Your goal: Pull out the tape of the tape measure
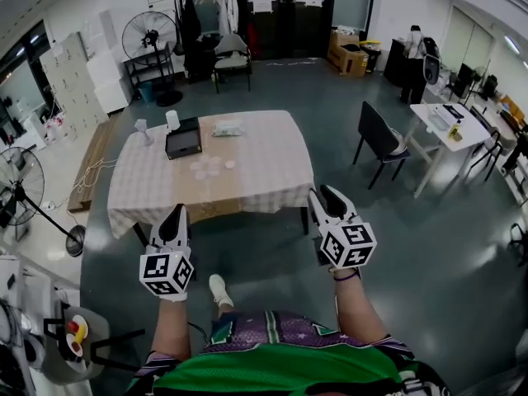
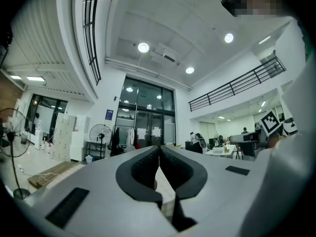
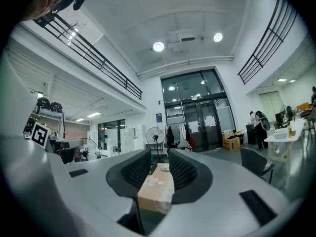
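left gripper (image 1: pixel 178 211) jaws pressed together on nothing; right gripper (image 1: pixel 322 193) jaws apart, empty.

We see a table (image 1: pixel 272 180) under a checked cloth, with a black box (image 1: pixel 183 139), a white cup (image 1: pixel 172 120) just beside it and a packet (image 1: pixel 228 127) near its far edge. A black chair (image 1: pixel 379 134) stands to the table's right. One fan (image 1: pixel 150 35) stands beyond the table, another (image 1: pixel 18 180) at the left. Cardboard boxes (image 1: pixel 346 52) sit by the glass doors, and a person (image 1: pixel 415 52) stands near a white desk (image 1: pixel 450 126).
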